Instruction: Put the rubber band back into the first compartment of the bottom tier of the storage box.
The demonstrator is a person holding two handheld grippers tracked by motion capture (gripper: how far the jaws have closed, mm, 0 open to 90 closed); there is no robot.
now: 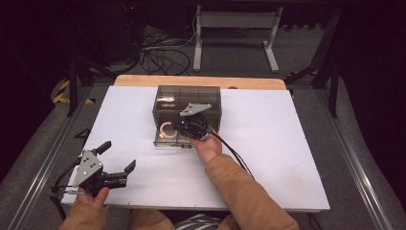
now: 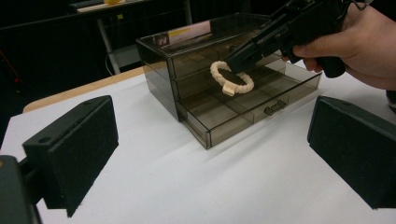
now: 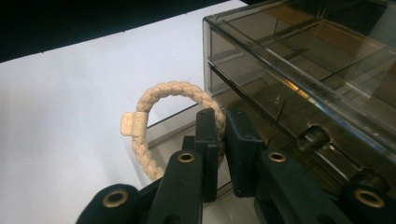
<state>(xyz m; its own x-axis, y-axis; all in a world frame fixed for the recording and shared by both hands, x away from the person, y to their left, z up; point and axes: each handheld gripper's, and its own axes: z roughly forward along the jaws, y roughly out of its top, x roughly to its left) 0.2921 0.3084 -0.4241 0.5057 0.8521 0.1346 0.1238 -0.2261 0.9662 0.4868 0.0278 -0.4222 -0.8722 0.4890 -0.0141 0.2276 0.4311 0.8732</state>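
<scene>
White board covers the counter [image 1: 268,158], with dark floor and cables beyond its far edge. Toward the far middle stands a smoky transparent drawer box [image 1: 187,98], its bottom drawer [image 2: 243,109] pulled out toward the person. Over that open drawer the right gripper [image 3: 223,122] has its jaws clenched on a cream braided bracelet [image 3: 161,100], the loop hanging just above the drawer floor at its left part. Near the counter's near left corner, the left gripper [image 1: 116,155] rests with its jaws released and spread wide, holding nothing, well apart from the box.
</scene>
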